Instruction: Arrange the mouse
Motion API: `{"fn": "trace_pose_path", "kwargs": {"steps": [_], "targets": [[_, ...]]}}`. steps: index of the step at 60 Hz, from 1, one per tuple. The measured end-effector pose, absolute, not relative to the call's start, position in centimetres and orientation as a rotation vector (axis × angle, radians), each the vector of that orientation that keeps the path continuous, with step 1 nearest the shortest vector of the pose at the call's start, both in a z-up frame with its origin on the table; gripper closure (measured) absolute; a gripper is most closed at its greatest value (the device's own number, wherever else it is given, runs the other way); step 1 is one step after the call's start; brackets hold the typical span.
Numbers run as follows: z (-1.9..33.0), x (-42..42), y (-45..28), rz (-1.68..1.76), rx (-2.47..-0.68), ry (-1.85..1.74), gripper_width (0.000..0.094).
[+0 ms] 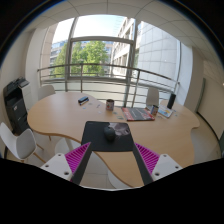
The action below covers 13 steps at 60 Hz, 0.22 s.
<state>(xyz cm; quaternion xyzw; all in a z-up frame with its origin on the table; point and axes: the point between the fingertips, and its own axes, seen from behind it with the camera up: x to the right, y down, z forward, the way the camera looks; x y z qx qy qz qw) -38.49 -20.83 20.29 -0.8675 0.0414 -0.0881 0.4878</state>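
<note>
While my fingers [111,158] hang open, the mouse [108,128] ahead on its mat [104,136] looks light, rigid, best pinched across its sides.

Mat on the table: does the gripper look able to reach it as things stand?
Probably yes. The mat lies just ahead of the gripper, whose jaws stand open, and nothing sits between them. The cup stands beyond the mat on the table.
</note>
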Motion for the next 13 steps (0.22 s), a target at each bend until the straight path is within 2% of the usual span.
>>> {"fn": "trace_pose_path", "kwargs": {"steps": [13], "targets": [[20.6,-39.7,-26.5,-0.2,-2.122,0.133,0.0094]]}}
